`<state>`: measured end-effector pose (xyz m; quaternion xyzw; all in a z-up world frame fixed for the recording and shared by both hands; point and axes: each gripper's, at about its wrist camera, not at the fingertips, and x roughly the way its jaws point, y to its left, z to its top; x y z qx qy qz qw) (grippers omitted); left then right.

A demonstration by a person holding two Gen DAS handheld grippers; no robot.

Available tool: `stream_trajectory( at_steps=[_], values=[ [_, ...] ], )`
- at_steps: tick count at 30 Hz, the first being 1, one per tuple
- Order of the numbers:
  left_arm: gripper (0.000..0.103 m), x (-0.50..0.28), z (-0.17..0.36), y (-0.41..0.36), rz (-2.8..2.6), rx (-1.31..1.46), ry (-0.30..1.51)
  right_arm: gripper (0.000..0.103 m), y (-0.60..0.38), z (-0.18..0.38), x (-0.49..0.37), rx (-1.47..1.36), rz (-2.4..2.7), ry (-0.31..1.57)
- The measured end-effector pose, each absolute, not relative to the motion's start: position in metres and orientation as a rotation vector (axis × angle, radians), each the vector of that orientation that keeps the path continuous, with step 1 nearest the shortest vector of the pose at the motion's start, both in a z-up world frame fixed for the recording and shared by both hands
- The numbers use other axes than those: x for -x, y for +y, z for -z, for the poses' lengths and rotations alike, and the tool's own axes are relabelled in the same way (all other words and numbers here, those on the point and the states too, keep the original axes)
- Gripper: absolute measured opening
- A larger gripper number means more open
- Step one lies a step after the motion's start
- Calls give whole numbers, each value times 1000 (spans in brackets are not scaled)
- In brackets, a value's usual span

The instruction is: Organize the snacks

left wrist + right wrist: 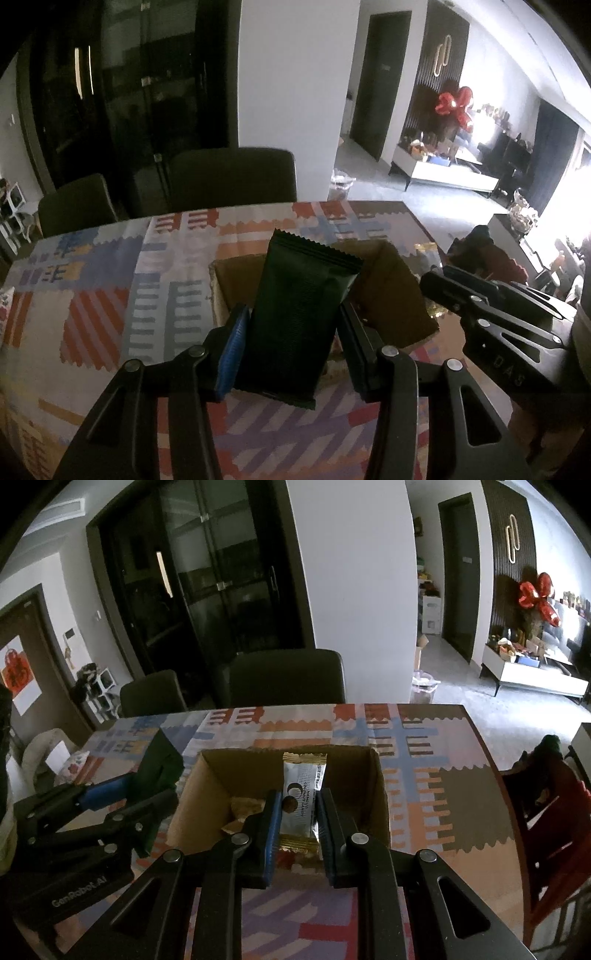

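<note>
A dark green snack packet (303, 280) stands upright between the fingers of my left gripper (292, 314), which is shut on its lower half. Behind it is an open cardboard box (391, 295). In the right wrist view my right gripper (300, 794) is shut on a white and gold snack packet (303, 775), held above the box (221, 775). Gold-wrapped snacks (245, 806) lie inside the box. The left gripper (147, 786) with the green packet (160, 760) shows just left of the box. The right gripper (430, 282) reaches in from the right of the left wrist view.
The box sits on a table with a patchwork cloth (424, 775). Two dark chairs (288, 675) (153, 694) stand at the far edge. A red chair (554, 805) is at the table's right side. Bare cloth (96, 295) lies left of the box.
</note>
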<state>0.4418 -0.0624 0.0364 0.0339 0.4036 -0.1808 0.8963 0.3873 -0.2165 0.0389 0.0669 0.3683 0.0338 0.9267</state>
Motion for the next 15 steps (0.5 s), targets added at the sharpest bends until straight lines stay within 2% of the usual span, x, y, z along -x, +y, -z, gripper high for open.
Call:
stream_trajectory(
  at_steps=[1,3,7,12,15],
  values=[
    [53,-446,-35,-64,372,-71,844,21,-218,-38,-390,-134,-64,758],
    [67,-455,-33,-65,360,-71,857,22,-219,-35,-398,-121,-49,771],
    [72,-461,-33,-66,324,-76,869,43,-225,-30,-404,-119,-13,795],
    [80,-446,-35,-58,277,-79,846,50,-229,-32,-395,-132,5,805],
    [85,-427,-39,-51,237,-107,801,58,-227,-36,-378,-138,12,792]
  ],
)
